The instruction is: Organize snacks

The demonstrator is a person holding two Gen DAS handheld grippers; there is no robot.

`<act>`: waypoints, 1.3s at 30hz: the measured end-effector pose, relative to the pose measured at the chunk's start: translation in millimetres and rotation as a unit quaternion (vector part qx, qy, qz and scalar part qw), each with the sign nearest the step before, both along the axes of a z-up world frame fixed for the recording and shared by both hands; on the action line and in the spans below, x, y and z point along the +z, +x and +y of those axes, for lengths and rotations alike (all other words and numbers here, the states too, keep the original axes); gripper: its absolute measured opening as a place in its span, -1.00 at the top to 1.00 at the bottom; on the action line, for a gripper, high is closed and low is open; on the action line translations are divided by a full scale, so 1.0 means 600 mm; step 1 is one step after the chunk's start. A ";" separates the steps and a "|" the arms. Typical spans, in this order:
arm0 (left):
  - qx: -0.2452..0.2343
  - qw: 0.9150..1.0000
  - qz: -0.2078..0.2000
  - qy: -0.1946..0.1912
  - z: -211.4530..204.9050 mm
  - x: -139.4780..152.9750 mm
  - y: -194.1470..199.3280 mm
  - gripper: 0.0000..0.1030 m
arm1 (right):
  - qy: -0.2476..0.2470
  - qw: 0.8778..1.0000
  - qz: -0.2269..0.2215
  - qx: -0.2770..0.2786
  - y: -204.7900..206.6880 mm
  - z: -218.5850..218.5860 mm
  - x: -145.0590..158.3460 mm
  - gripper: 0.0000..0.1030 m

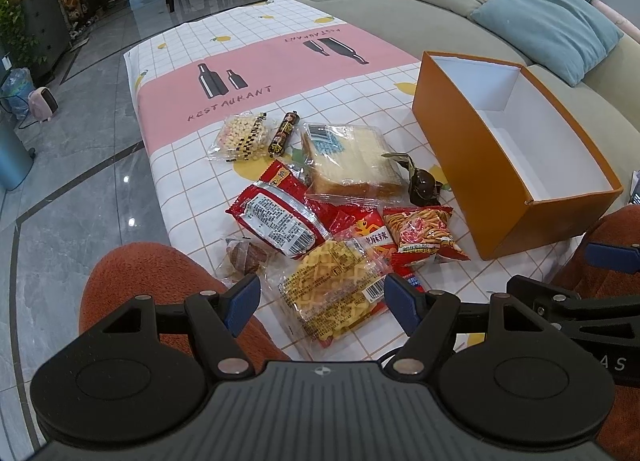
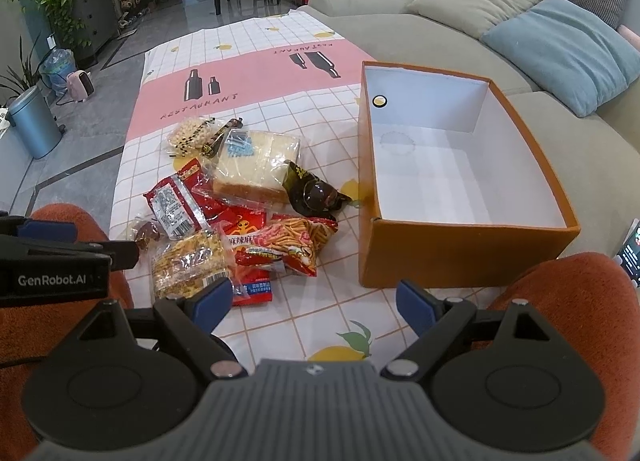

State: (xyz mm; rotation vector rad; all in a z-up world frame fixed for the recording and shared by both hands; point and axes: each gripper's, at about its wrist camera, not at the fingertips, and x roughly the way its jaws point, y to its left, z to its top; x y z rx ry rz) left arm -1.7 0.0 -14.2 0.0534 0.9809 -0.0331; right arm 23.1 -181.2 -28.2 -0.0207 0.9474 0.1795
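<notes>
Nothing's in the orange box (image 2: 460, 253) yet, and the snack pile sits on the worktop (image 1: 280, 57) at its 9 o'clock. Both our hand-held grippers, left (image 1: 322, 303) and right (image 2: 316, 303), are wide and empty. We'd grab the waffle pack (image 1: 332, 293) first, pinching across its middle.

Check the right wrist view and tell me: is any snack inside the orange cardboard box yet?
No. The orange cardboard box shows only its bare white floor; the snack packets lie on the tablecloth beside it.
</notes>
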 end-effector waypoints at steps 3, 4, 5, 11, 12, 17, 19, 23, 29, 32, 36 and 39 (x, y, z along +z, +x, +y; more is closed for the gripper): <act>0.000 1.000 0.000 0.000 0.000 0.000 0.000 -0.61 | 0.001 1.000 0.000 -0.001 0.000 0.000 0.000 -0.69; 0.000 1.000 0.000 0.000 0.000 0.000 0.000 -0.61 | 0.001 1.000 0.000 -0.001 -0.001 0.000 0.000 -0.69; 0.000 1.000 -0.001 -0.001 0.000 0.000 0.000 -0.61 | 0.001 1.000 0.000 -0.001 -0.001 0.000 0.000 -0.69; -0.001 1.000 0.001 -0.001 0.000 0.000 0.000 -0.61 | 0.001 1.000 0.002 0.001 -0.002 0.002 -0.001 -0.69; -0.002 1.000 0.001 -0.003 0.001 -0.001 0.000 -0.61 | 0.001 1.000 0.002 0.002 -0.002 0.002 -0.001 -0.69; -0.025 1.000 0.012 -0.009 0.008 -0.003 0.005 -0.61 | 0.020 1.000 0.001 0.012 0.002 0.000 -0.005 -0.60; -0.036 0.999 0.020 -0.009 0.014 -0.004 0.012 -0.61 | 0.042 0.999 0.001 0.017 0.006 -0.004 -0.008 -0.45; -0.043 0.999 0.026 -0.009 0.023 -0.009 0.026 -0.61 | 0.059 0.998 0.003 0.023 0.023 -0.003 -0.020 -0.31; -0.017 0.994 0.077 -0.076 0.039 -0.050 0.065 -0.57 | 0.054 0.996 0.017 0.067 0.050 0.025 -0.048 -0.08; -0.010 0.993 0.097 -0.073 0.031 -0.071 0.080 -0.57 | 0.050 0.994 0.025 0.098 0.063 0.043 -0.065 0.09; 0.000 0.991 0.114 -0.071 0.032 -0.085 0.093 -0.57 | 0.033 0.992 0.022 0.123 0.078 0.058 -0.086 0.09; 0.002 0.993 0.106 -0.058 0.037 -0.079 0.099 -0.55 | 0.051 0.988 0.039 0.141 0.089 0.064 -0.099 0.10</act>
